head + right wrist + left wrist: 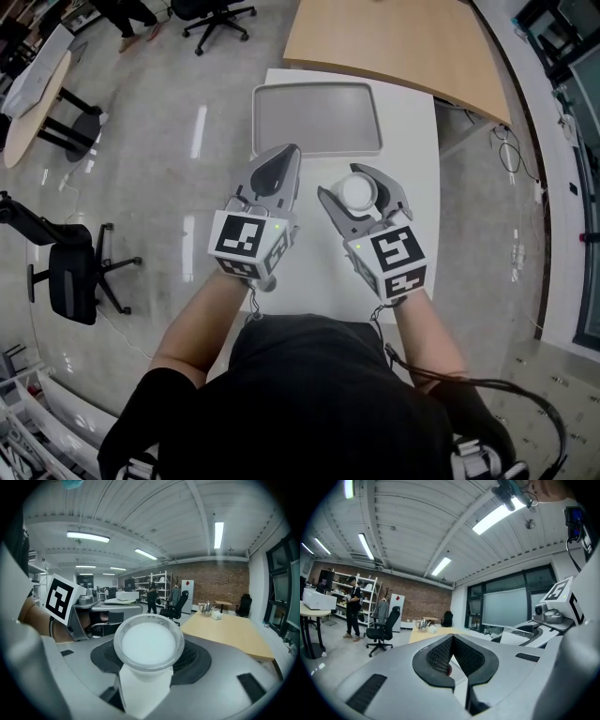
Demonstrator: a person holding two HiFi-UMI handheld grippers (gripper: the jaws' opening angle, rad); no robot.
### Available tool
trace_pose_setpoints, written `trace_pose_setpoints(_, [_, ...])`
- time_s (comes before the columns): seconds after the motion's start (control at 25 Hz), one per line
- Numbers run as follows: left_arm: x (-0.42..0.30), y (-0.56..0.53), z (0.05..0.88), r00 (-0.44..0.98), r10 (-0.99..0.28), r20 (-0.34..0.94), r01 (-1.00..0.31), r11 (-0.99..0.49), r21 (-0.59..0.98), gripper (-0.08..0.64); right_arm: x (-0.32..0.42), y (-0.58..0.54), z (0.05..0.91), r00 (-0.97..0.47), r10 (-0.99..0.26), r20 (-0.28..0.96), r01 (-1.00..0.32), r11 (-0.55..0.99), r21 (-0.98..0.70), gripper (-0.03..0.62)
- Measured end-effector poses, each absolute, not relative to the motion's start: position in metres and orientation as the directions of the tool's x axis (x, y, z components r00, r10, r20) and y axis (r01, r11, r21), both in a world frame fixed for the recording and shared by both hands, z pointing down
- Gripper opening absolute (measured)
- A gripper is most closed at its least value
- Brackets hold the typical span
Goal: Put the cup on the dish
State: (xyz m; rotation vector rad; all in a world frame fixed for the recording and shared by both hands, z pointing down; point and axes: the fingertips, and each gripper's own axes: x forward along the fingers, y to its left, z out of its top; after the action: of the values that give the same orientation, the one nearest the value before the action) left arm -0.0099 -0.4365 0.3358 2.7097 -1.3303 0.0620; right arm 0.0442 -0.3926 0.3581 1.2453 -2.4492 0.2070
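A small white cup (pixel 357 192) sits between the jaws of my right gripper (pixel 361 189), which is shut on it above the white table. In the right gripper view the cup (pixel 149 644) fills the middle, with its round rim facing out along the jaws. The dish is a grey rectangular tray (pixel 316 117) with nothing on it, lying on the table just beyond both grippers. My left gripper (pixel 279 171) hovers beside the right one. Its jaws (pixel 452 638) are shut and hold nothing. Both gripper views tilt up toward the ceiling.
The narrow white table (pixel 412 141) runs away from me, with a wooden table (pixel 394 47) behind it. Office chairs (pixel 70 267) stand on the shiny floor to the left. A person (pixel 353 605) stands far off by some shelves.
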Motion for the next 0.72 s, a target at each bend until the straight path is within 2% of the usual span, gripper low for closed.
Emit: trace_pose_setpoints(0.72, [0.004,-0.525,0.398,0.589,-0.790,0.171,-0.808,-0.578,0.114,-0.003,0.071,-0.510,0.403,-0.490,-0.767,0.415,-0.828,0.558,0.056,0.252])
